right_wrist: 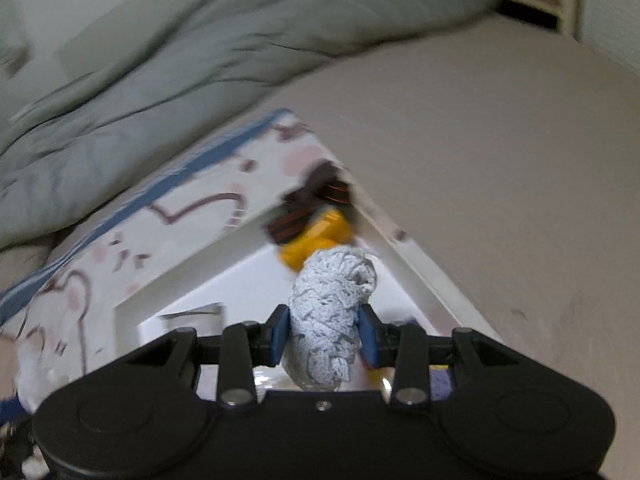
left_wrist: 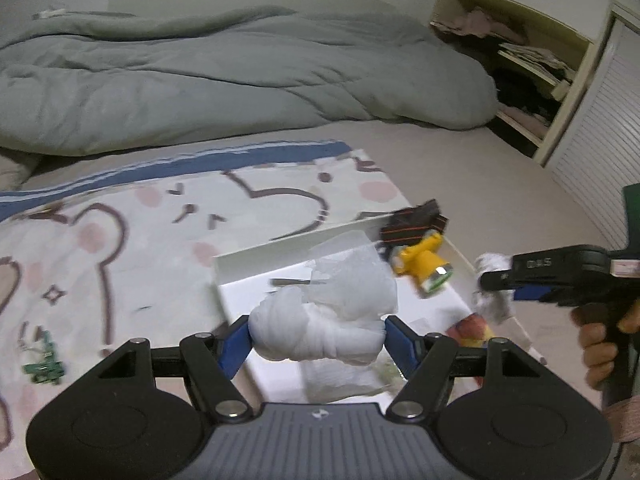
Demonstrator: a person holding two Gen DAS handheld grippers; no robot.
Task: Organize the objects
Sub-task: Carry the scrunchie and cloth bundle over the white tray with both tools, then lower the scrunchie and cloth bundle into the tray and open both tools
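My left gripper (left_wrist: 317, 338) is shut on a soft white foam wrap bundle (left_wrist: 320, 332), held above a shallow white box (left_wrist: 256, 252) on the bed. My right gripper (right_wrist: 324, 334) is shut on a white knitted cord bundle (right_wrist: 332, 312) over the same white box (right_wrist: 188, 276). In the left wrist view the right gripper (left_wrist: 490, 280) comes in from the right, held by a hand (left_wrist: 600, 344), with the white cord bundle (left_wrist: 494, 280) in its blue pads. A yellow motor (left_wrist: 424, 260) and a black part with orange stripes (left_wrist: 414, 226) lie in the box's far corner.
The box rests on a cartoon-print blanket (left_wrist: 140, 224) with a blue stripe. A small green circuit board (left_wrist: 44, 368) lies at the blanket's left. A grey duvet (left_wrist: 220, 80) is heaped behind. An open wardrobe (left_wrist: 520, 64) stands at the far right. Colourful items (left_wrist: 472, 330) lie in the box's near right.
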